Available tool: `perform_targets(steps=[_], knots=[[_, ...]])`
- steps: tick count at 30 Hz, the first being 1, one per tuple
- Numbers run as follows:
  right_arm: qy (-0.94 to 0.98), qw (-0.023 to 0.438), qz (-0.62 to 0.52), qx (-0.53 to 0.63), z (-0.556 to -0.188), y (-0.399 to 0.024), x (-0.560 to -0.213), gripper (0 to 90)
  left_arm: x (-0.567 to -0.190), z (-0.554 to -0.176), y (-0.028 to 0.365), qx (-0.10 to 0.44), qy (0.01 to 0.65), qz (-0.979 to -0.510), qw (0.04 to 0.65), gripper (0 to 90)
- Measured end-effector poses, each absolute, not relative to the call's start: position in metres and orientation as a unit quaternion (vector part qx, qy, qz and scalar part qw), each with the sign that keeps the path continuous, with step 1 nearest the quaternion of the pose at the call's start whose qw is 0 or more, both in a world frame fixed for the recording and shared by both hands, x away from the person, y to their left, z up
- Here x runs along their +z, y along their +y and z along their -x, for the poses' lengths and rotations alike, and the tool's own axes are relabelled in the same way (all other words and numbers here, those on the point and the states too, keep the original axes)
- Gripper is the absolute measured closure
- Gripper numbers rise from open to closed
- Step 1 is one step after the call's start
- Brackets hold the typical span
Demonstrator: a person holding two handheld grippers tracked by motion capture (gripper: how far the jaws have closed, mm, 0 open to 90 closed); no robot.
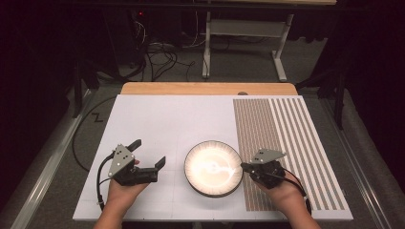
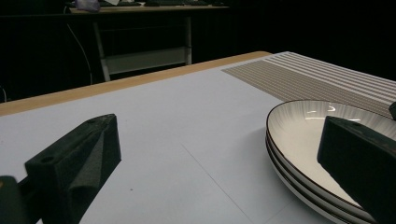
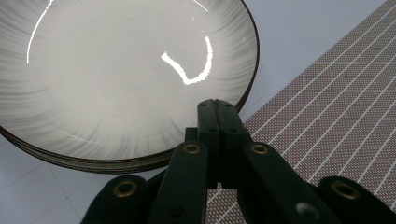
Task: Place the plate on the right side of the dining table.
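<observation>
A stack of plates [image 1: 213,168] sits near the worktop's [image 1: 157,119] front edge, about midway along it. The left tool [image 1: 148,155] gapes wide and empty beside it; the right tool [image 1: 244,166], jaws pressed together and gripping nothing, hovers at the stack's rim by the striped mat [image 1: 282,143].

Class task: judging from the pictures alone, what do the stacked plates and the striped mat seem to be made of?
Plates: probably glazed ceramic; sharp bright light reflections on a glossy white face, thin dark rim. Striped mat: likely woven fabric or vinyl; fine dotted weave, matte, no glare.

white dark-rimmed plate [image 1: 213,168], brown striped mat [image 1: 282,143]
</observation>
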State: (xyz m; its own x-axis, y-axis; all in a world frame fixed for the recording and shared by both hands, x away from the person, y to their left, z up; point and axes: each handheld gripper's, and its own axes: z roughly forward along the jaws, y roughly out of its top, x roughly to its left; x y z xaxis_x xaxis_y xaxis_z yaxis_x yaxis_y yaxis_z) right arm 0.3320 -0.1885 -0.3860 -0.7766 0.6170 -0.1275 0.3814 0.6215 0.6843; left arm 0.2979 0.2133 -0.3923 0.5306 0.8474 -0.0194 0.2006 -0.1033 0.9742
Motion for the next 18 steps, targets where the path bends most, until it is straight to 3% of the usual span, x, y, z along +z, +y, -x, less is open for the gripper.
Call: perform_targets(steps=[18], knots=[[0.885,0.172,-0.277,0.332,-0.3318,-0.1828,-0.3867,90.0,-0.3911,-0.2967,0.2148,0.299,0.385,-0.677,0.552,0.1]])
